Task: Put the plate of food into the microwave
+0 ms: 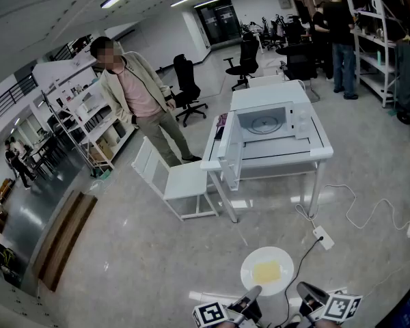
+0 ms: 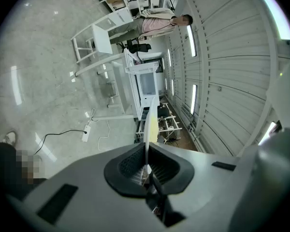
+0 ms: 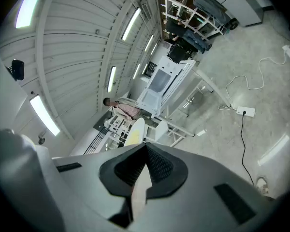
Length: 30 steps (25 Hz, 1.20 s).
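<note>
Right at the bottom of the head view, the left gripper (image 1: pixel 251 294) and the right gripper (image 1: pixel 306 292) come in side by side, each pinching the near rim of a round white plate (image 1: pixel 249 265). In the left gripper view the left gripper (image 2: pixel 147 166) has its jaws shut tight on the thin white edge of the plate (image 2: pixel 148 129), seen edge-on. It's the same story on the other side: the right gripper (image 3: pixel 144 166) is clamped on the rim of the plate (image 3: pixel 134 129). The plate hangs level above the grey floor (image 1: pixel 157 265), carrying a flat, pale yellow piece of food (image 1: pixel 266 272) in its middle. It is well short of the microwave (image 1: pixel 300 118), which sits on a white desk (image 1: pixel 321 152) with its door (image 1: pixel 230 157) swung wide and the turntable (image 1: pixel 265 123) showing. A person (image 1: pixel 140 94) stands beside a white chair (image 1: pixel 171 180).
</note>
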{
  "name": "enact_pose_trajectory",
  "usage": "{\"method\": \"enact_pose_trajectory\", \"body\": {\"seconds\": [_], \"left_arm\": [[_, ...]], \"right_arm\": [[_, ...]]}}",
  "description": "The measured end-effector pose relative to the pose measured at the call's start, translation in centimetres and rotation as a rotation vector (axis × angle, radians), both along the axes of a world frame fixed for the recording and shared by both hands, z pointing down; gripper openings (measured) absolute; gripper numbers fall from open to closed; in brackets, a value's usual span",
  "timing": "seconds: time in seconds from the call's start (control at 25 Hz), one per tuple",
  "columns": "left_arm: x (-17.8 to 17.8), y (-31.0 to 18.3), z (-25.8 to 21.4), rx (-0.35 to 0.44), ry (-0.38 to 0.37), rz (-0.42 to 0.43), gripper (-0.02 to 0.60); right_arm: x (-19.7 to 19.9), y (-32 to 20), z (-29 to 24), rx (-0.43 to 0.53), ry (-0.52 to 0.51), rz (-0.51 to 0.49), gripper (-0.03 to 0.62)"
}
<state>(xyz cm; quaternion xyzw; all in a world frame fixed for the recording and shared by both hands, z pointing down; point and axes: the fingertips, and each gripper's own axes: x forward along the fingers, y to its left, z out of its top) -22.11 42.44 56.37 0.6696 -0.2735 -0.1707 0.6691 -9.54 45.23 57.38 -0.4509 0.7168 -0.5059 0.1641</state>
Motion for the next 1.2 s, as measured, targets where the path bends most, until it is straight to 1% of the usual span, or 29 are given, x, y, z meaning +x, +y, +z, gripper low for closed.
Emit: {"method": "enact_pose_trajectory", "body": {"seconds": [0.2,0.4,0.6,0.96,1.08,1.2], "left_arm": [[-0.2,-0.5,0.0,0.001,-0.002,0.000,0.015],[-0.1,-0.8,0.0,0.007,-0.001,0.005,0.015],[-0.1,-0.8,0.0,0.004,-0.008,0.008,0.015],[0.5,-0.9,0.2,-0.001,0.000,0.002,0.014],[1.2,-1.1,0.1,0.003,-0.002,0.000,0.015],[2.0,-1.1,0.0,0.003,-0.002,-0.007,0.015]], "right_arm": [[0.1,0.1,0.6,-0.064,-0.014,0.027,0.000],[0.1,-0.4,0.3,-0.029,-0.003,0.016,0.000],[0.6,-0.1,0.6,-0.069,-0.007,0.049,0.000],[1.5,-0.4,0.4,-0.010,-0.014,0.059,0.000],[2.4,-0.2,0.7,-0.054,-0.032,0.081,0.000],[3.3,-0.3,0.6,-0.052,-0.029,0.080,0.000]]}}
